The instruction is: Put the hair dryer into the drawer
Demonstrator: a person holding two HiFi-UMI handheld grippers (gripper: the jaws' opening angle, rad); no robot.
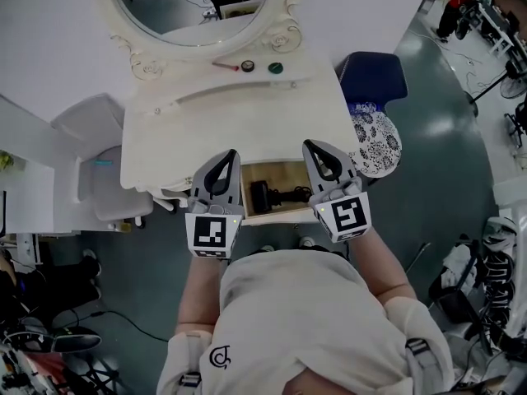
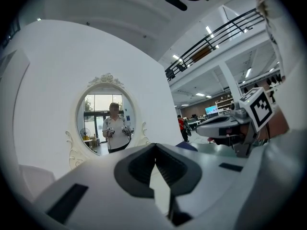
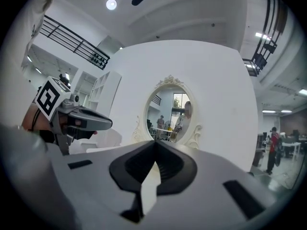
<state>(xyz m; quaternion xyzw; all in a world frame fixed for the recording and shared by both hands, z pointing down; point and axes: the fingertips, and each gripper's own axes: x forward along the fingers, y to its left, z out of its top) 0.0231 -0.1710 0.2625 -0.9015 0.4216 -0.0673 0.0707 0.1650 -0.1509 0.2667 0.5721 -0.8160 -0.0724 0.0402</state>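
Observation:
The black hair dryer [image 1: 265,197] lies inside the open wooden drawer [image 1: 290,174] at the front of the white dressing table [image 1: 239,113]. My left gripper [image 1: 228,158] hovers above the drawer's left end, shut and holding nothing. Over the drawer's right end my right gripper [image 1: 314,147] is also shut and empty. In the left gripper view the jaws [image 2: 154,148] meet at their tips and point level at the oval mirror [image 2: 106,114]. The right gripper view shows its jaws [image 3: 154,145] closed, facing the same mirror [image 3: 171,111]. Both hide part of the drawer.
A white chair [image 1: 99,167] stands left of the table. At the right are a blue chair [image 1: 375,74] and a patterned cushion [image 1: 377,142]. A red stick [image 1: 224,66] and two small round items [image 1: 248,66] lie under the mirror [image 1: 193,6].

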